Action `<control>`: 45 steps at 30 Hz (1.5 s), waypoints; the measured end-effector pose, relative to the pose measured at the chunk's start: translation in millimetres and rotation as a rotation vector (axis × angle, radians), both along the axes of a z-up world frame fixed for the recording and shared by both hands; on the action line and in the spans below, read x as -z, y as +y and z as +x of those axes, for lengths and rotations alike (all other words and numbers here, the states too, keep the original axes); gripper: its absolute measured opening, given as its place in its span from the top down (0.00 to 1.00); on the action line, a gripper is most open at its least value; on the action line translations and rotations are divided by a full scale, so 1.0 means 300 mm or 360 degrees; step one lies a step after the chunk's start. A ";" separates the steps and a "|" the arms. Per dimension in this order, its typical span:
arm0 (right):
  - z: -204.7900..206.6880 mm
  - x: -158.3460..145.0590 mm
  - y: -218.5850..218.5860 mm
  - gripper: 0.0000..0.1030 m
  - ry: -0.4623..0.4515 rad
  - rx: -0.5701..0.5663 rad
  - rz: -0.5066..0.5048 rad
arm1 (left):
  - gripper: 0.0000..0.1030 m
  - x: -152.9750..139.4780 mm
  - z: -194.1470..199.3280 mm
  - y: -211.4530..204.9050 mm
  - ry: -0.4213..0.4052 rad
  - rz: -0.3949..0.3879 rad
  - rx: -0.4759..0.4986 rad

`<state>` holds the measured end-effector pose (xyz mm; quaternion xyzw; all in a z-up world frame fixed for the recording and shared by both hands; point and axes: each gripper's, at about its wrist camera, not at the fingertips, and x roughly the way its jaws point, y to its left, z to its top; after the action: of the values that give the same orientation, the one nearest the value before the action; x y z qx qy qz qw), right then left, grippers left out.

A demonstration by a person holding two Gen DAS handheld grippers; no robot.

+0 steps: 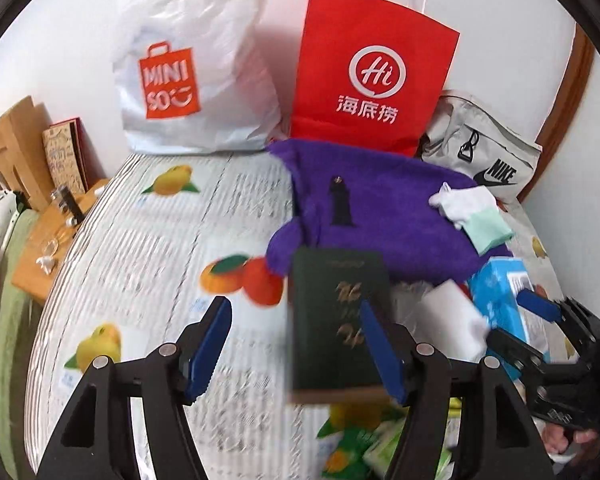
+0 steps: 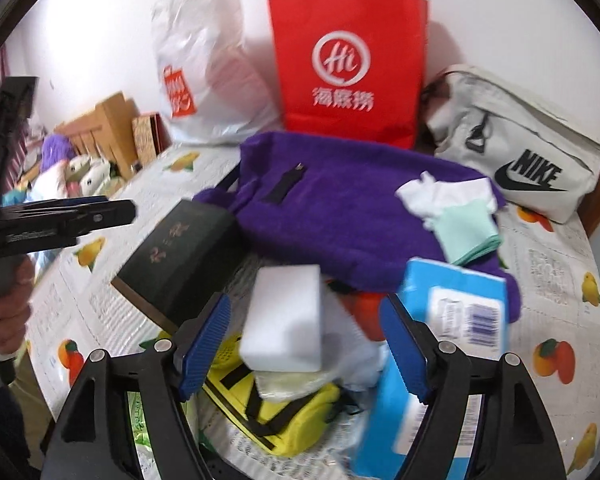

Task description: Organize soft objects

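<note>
A purple fuzzy bag [image 1: 380, 216] [image 2: 340, 208] lies on the table with a white and mint sock [image 1: 476, 216] [image 2: 456, 216] on it. A white sponge block [image 2: 288, 320] [image 1: 452, 316] rests on a yellow pouch [image 2: 284, 412]. My right gripper [image 2: 304, 340] is open with the sponge between its fingers, not touching. My left gripper [image 1: 296, 344] is open; a dark green box [image 1: 336, 324] [image 2: 180, 252] lies just past its right finger. The right gripper also shows in the left wrist view [image 1: 540, 328].
A white Miniso plastic bag [image 1: 192, 72], a red paper bag [image 1: 372, 68] and a grey Nike bag [image 1: 484, 152] stand along the back wall. A blue tissue pack [image 2: 440, 344] lies at right. A wooden bedside stand [image 1: 48, 236] is left of the fruit-print tablecloth [image 1: 148, 264].
</note>
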<state>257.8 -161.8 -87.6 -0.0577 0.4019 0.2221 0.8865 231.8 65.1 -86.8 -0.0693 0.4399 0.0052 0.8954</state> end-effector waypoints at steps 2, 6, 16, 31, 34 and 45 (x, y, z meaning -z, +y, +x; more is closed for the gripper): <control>0.001 0.026 0.036 0.26 0.0002 -0.0013 -0.0037 | 0.37 0.016 -0.026 0.024 0.0006 0.0004 -0.0029; 0.018 0.081 0.088 0.26 0.0021 0.0001 -0.0132 | 0.37 0.047 -0.063 0.061 0.0044 0.0001 -0.0054; 0.007 0.094 0.077 0.52 0.0018 0.0064 -0.0084 | 0.37 0.046 -0.114 0.065 0.0024 -0.0020 -0.0021; -0.225 -0.078 -0.143 0.52 -0.0183 0.0241 0.0077 | 0.36 0.071 -0.256 -0.095 0.0065 -0.0057 0.0118; -0.267 -0.090 -0.204 0.52 -0.0217 0.0298 0.0077 | 0.31 0.080 -0.286 -0.139 0.0072 -0.0040 0.0148; -0.404 -0.077 -0.381 0.52 -0.0256 0.0449 0.0101 | 0.27 0.138 -0.342 -0.282 0.0155 -0.0029 0.0249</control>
<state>136.6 -276.2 -64.3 0.0099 0.3266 0.1026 0.9395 129.3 -19.4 -128.2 -0.0425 0.4869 -0.0654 0.8700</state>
